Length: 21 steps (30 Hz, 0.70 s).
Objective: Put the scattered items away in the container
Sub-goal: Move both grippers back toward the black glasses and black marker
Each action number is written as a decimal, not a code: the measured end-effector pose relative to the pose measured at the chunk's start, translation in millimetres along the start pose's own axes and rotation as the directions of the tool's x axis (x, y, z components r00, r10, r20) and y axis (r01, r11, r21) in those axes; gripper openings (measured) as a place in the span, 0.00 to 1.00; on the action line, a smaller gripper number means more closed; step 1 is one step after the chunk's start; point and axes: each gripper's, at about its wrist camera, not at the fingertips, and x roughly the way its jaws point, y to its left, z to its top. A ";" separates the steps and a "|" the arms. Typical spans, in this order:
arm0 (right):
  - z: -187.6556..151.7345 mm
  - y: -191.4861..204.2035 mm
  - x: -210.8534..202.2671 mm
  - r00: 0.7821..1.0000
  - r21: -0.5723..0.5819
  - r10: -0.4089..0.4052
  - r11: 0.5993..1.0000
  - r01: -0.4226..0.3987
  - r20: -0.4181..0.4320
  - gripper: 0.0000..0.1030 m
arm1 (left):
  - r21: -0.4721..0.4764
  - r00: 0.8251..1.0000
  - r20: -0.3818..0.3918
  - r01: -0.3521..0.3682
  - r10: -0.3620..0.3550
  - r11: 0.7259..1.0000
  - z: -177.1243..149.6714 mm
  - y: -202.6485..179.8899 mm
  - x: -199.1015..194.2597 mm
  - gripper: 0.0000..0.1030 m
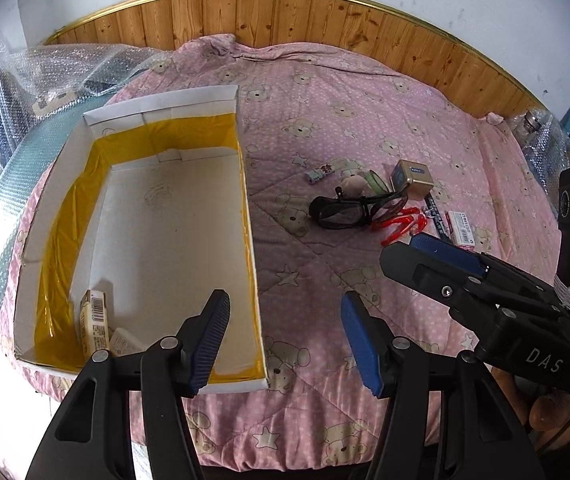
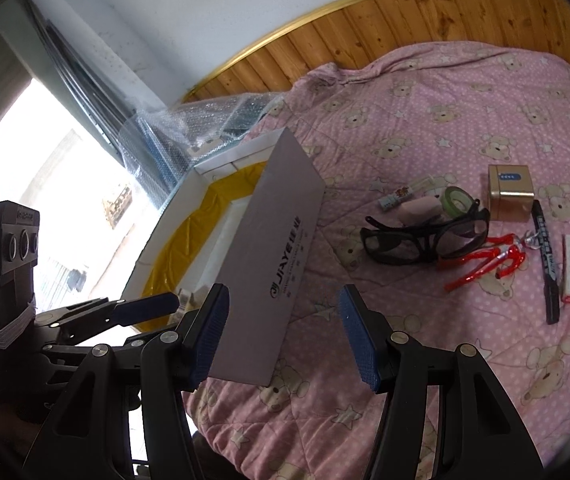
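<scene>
The left gripper, jaws apart and empty, hovers over the near right wall of the white cardboard box with yellow lining, marked "JIAYE". The right gripper, likewise apart, hangs beside it. Black-framed glasses lie on the pink bear-print quilt.

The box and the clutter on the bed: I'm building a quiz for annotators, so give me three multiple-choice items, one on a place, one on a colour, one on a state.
1. Where do the black glasses lie?
A. inside the box
B. on the pink quilt
C. in a gripper

2. What colour lines the box walls inside?
A. yellow
B. green
C. red

3. How do the right gripper jaws stand?
A. shut on the marker
B. shut on nothing
C. open, holding nothing

Answers:
1 B, they rest on the quilt beside the red figure.
2 A, yellow film covers the inner walls.
3 C, a wide gap shows between the pads.
</scene>
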 end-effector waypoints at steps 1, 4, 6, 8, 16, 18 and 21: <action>-0.8 -5.0 -2.0 1.000 0.011 -0.003 1.000 0.003 0.003 0.59 | 0.006 1.000 -0.002 0.001 -0.001 1.000 0.9 -3.7 1.1 0.58; -4.5 -16.9 -4.7 0.999 0.020 -0.037 0.999 0.037 0.000 0.59 | 0.013 1.000 0.009 0.008 -0.008 1.000 6.1 -12.5 -0.1 0.58; -7.4 -27.0 -7.8 0.999 0.044 -0.036 0.998 0.036 0.000 0.59 | 0.022 1.000 0.026 0.007 -0.008 1.000 12.1 -17.8 -3.5 0.58; -10.0 -35.8 -11.0 0.999 0.058 -0.054 0.997 0.054 0.003 0.59 | 0.030 0.999 0.037 0.013 -0.014 0.999 18.3 -23.4 -5.3 0.58; -15.4 -84.9 -32.0 0.991 0.169 -0.133 0.978 0.126 0.031 0.59 | 0.074 0.998 0.027 0.055 -0.057 0.996 31.4 -58.8 12.0 0.58; -16.7 -102.8 -38.3 0.986 0.213 -0.162 0.965 0.151 0.035 0.59 | 0.083 0.997 0.019 0.067 -0.069 0.994 34.9 -68.3 21.1 0.58; -18.8 -126.6 -47.1 0.978 0.263 -0.207 0.946 0.190 0.036 0.59 | 0.085 0.996 0.008 0.083 -0.084 0.993 41.4 -79.9 38.1 0.59</action>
